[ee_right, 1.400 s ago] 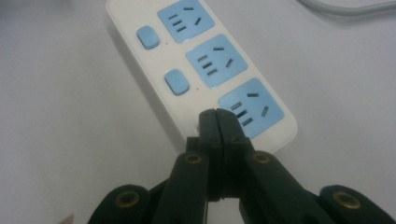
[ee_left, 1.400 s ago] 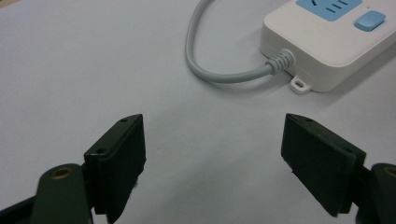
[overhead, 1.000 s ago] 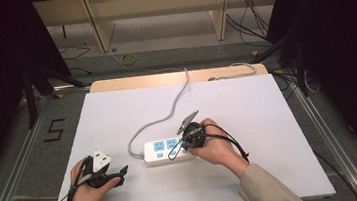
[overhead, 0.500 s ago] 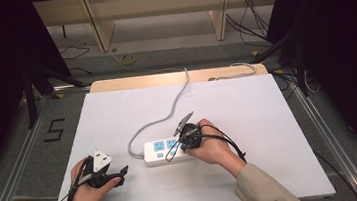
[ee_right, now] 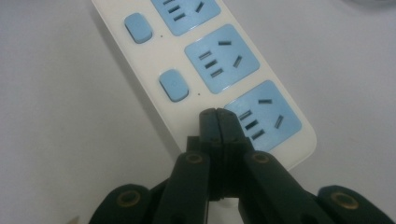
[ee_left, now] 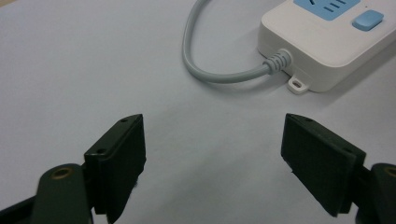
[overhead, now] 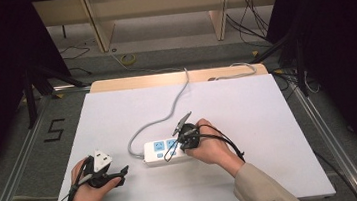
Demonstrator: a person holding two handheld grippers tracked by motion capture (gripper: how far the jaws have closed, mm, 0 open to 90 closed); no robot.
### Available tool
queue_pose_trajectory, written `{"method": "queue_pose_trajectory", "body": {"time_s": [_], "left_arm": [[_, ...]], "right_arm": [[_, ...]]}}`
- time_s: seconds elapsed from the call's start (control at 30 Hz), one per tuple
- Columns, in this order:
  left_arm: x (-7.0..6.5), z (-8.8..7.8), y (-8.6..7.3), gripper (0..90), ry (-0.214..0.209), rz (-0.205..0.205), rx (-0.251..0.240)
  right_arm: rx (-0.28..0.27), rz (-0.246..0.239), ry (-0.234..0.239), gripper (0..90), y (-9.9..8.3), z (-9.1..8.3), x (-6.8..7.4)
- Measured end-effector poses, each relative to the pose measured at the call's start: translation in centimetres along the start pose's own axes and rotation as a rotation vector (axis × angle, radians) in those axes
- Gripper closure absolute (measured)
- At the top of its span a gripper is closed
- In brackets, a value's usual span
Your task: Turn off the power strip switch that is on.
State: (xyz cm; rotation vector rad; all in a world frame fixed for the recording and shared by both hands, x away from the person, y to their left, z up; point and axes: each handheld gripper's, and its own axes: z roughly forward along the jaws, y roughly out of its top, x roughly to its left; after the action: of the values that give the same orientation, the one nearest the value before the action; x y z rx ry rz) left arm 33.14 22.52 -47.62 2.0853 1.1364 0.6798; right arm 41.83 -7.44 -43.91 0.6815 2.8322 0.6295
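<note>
A white power strip (overhead: 164, 150) with blue sockets is seen lying flat near the middle of the white worktop (overhead: 269, 121). A grey cord (overhead: 176, 100) is joined to its left end and is curled away toward the far edge of the worktop. The right gripper (overhead: 172, 152) is held in the right hand (overhead: 214, 147) at the right end of the strip. Its jaws are pressed together with nothing between them, and their tips are placed at the strip's last blue socket (ee_right: 264, 116), beside the spot where a blue switch (ee_right: 173, 85) is found for the next socket. The left gripper (overhead: 119, 173) is held in the left hand (overhead: 88, 193) near the front left corner, apart from the strip. Its jaws are spread wide over bare worktop, and nothing is held in them
</note>
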Motion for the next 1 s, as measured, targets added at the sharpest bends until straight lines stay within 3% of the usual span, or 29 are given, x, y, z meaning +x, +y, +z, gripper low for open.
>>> {"method": "queue_pose_trajectory", "body": {"time_s": [0.5,1.0], "left_arm": [[-0.01,0.03,-0.01,21.9,-0.001,0.001,0.001],[0.04,0.07,-0.06,22.0,-0.002,-0.001,0.003]], "right_arm": [[0.006,0.0,-0.006,90.0,0.02,0.08,0.05],[-0.033,0.013,0.0,90.0,-0.47,0.05,-0.05]]}}
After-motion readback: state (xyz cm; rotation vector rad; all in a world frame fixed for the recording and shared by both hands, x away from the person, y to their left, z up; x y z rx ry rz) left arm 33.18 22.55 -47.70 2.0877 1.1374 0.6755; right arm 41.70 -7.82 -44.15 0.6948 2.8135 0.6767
